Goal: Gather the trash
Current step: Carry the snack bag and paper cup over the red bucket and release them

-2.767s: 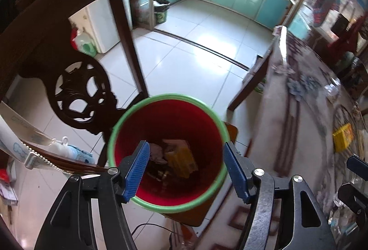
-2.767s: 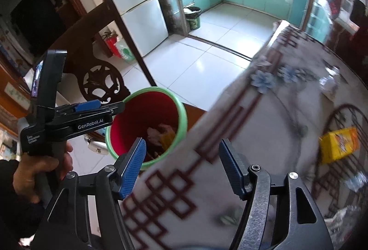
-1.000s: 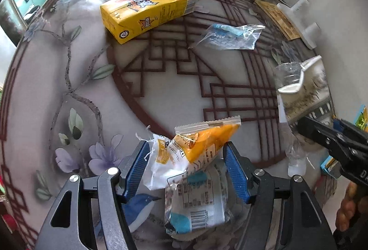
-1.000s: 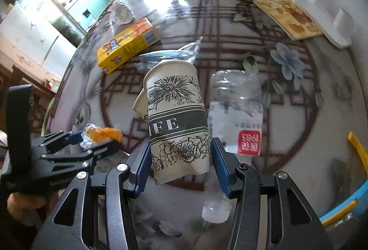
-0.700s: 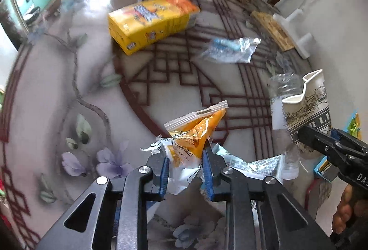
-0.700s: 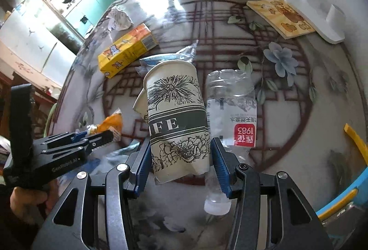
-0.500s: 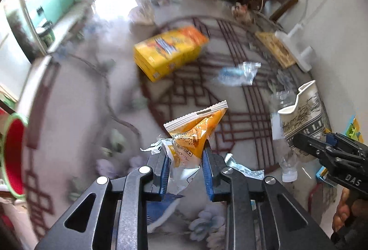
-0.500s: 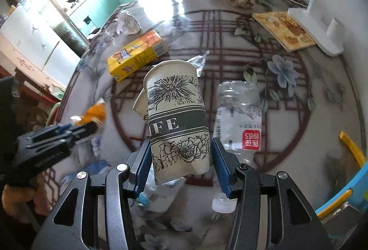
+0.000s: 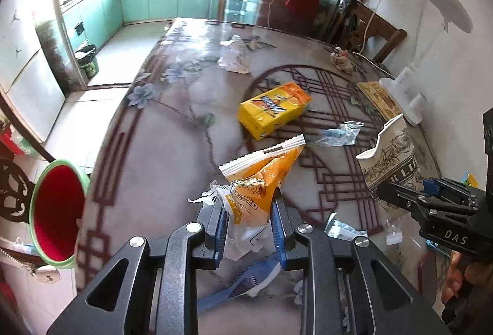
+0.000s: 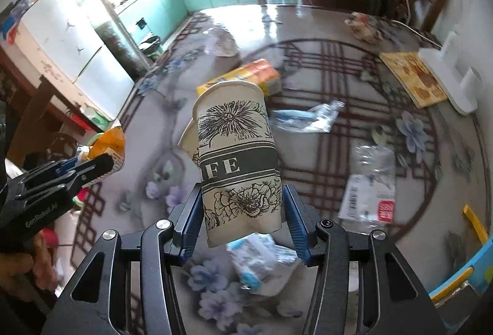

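Left gripper (image 9: 248, 225) clamping orange wrapper (image 9: 262, 178) above table (image 9: 160, 156); right gripper (image 10: 242, 219) clamping paper cup (image 10: 237, 159) above table.

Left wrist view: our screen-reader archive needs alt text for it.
The left gripper is shut on an orange snack wrapper above a patterned table. A yellow juice carton lies beyond, and a red bin stands left.

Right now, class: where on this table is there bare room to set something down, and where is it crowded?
Bare: the table stretch between the red bin and the yellow carton. Crowded: around the clear wrapper and plastic bottle.
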A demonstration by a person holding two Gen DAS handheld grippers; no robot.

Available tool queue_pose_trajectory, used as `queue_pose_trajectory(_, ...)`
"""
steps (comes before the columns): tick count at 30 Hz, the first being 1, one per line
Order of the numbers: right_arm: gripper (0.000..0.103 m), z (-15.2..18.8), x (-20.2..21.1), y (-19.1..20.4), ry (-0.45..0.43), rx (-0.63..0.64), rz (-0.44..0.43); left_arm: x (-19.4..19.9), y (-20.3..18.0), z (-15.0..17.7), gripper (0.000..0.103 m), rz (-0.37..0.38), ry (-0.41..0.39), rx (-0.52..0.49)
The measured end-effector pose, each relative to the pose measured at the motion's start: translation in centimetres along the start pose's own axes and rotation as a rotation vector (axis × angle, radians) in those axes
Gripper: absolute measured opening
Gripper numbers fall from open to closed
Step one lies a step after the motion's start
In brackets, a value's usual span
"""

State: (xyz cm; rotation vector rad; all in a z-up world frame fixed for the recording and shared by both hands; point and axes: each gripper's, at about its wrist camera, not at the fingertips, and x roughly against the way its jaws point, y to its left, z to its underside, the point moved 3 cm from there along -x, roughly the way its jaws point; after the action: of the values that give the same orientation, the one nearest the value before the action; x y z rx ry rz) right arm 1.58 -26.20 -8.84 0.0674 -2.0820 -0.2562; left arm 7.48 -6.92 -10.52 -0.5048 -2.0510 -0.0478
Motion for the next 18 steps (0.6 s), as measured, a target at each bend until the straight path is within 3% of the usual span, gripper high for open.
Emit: queue_pose_trajectory(18, 0.049, -0.9, -1.1, 7.0, 0.002, 0.059, -0.012, 2.4, 7.9, 1.4, 0.023, -0.033, -0.016, 0.077)
